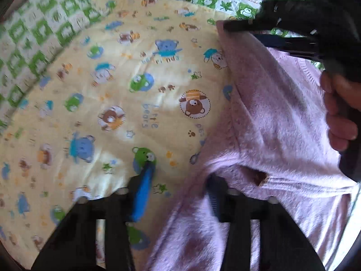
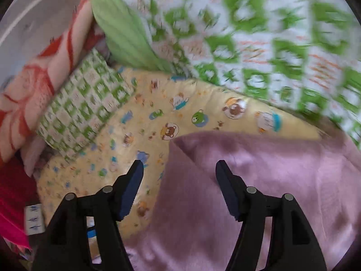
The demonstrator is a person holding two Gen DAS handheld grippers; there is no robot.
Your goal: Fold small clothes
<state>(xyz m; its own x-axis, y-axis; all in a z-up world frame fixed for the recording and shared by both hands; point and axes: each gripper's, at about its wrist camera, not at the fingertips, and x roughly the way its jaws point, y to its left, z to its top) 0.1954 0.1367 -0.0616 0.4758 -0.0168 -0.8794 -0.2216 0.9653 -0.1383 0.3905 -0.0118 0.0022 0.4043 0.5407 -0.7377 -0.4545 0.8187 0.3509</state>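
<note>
A fuzzy pale pink garment (image 1: 277, 117) lies on a yellow bear-print blanket (image 1: 117, 85). In the left wrist view my left gripper (image 1: 178, 189) stands at the garment's near left edge. Its left finger, with a blue pad, rests on the blanket, and its right finger is half buried in a fold of pink cloth; the jaws are apart. My right gripper (image 1: 243, 33) hovers at the garment's far corner, held by a hand (image 1: 338, 113). In the right wrist view the right gripper (image 2: 179, 169) is open over the garment's (image 2: 259, 180) edge, with nothing pinched.
A green-and-white checked quilt (image 2: 259, 45) borders the yellow blanket (image 2: 203, 103) at the back. A checked pillow (image 2: 81, 110), a pink and red cloth (image 2: 29, 85) and a plain green cloth (image 2: 121, 31) lie to the left.
</note>
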